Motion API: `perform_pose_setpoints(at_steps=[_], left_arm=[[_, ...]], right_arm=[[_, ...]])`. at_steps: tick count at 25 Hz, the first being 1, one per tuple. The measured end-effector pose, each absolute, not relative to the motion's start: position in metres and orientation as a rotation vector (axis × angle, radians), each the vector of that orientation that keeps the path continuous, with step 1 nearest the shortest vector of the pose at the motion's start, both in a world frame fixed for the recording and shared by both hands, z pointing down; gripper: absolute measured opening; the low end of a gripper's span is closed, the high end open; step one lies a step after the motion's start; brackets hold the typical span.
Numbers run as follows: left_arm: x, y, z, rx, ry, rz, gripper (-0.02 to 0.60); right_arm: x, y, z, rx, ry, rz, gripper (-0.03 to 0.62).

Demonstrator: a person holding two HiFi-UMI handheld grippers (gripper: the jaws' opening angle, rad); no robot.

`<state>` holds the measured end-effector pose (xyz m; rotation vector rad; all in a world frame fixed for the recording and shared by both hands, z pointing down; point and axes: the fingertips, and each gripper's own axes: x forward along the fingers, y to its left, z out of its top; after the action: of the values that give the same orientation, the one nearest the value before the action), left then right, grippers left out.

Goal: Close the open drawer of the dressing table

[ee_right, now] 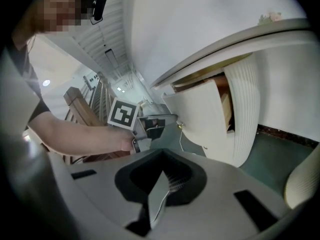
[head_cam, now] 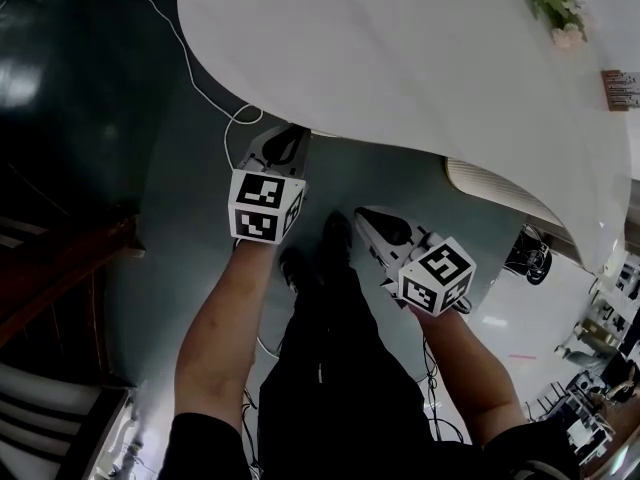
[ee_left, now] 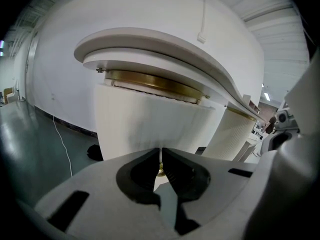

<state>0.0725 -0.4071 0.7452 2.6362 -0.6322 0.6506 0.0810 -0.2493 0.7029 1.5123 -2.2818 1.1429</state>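
Drawer (ee_right: 200, 116) stands pulled out from under the dressing table's white surface (head_cam: 420, 58), on its near side. The left hand-held gripper (ee_left: 160, 156) is clenched on its brass knob (ee_left: 160, 172), seemingly to steer it in. The right hand-held gripper (ee_right: 163, 156) hangs beside it, pinched together and empty.

The head view looks steeply down over the edge of the counter (head_cam: 400, 58). The left gripper view faces the drawer (ee_left: 150, 124) from very near and low. The right gripper view, farther back, sees that drawer from its side, with the left gripper (ee_right: 170, 120).
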Motion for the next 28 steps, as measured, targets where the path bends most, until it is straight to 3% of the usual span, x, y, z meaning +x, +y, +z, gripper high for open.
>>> perform_pose_setpoints(at_steps=[28], left_arm=[[0.114,-0.446,0.743,2.740,-0.628,0.594,0.023]], right_arm=[[0.095,-0.237,0.722,1.554,-2.229,1.184,0.006]])
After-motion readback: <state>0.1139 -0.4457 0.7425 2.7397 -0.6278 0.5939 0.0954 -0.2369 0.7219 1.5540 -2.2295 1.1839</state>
